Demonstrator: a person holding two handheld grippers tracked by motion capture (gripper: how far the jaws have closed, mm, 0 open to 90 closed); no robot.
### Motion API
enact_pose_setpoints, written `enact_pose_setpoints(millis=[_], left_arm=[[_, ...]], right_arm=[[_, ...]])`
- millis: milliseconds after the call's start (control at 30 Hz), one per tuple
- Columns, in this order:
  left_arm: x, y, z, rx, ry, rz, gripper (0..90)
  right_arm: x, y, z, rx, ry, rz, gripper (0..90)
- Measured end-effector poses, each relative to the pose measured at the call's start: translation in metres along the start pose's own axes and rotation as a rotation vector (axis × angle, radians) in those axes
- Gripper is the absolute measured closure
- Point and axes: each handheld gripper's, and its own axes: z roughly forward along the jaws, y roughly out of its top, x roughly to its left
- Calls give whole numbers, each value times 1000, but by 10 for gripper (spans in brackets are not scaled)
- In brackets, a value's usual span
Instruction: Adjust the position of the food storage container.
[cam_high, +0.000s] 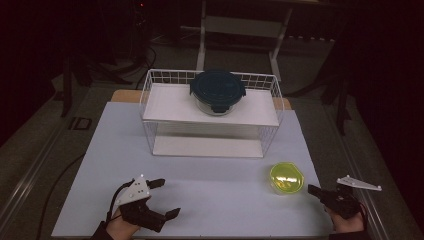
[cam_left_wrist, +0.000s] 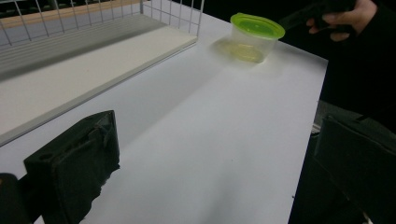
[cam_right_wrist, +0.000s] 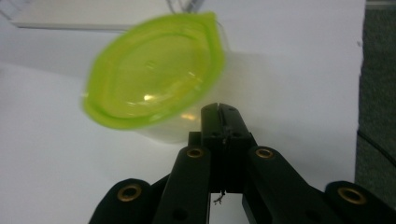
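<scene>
Right claw (cam_right_wrist: 219, 112) pinched together, just beside green-lidded container (cam_right_wrist: 154, 95)

From up high I get a dim room falling to near black at the edges, with only the pale blue-white tabletop (cam_high: 210, 190) lit. The translucent plastic tub with the lime-green lid (cam_high: 286, 178) glows, a glare spot on its top. In my right gripper view that lid (cam_right_wrist: 154, 70) is soft and smeared while the jaws stay sharp. In my left gripper view the tub (cam_left_wrist: 256, 36) casts a soft shadow leftward.
</scene>
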Motion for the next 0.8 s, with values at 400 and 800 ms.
enact_pose_setpoints(millis=[400,800], left_arm=[[-1,0,0,0,-1,2,0],[-2,0,0,3,-4,5,0]], right_arm=[[-9,-5,31,48,-14,23,900],[4,-5,50,79,20,2,900]])
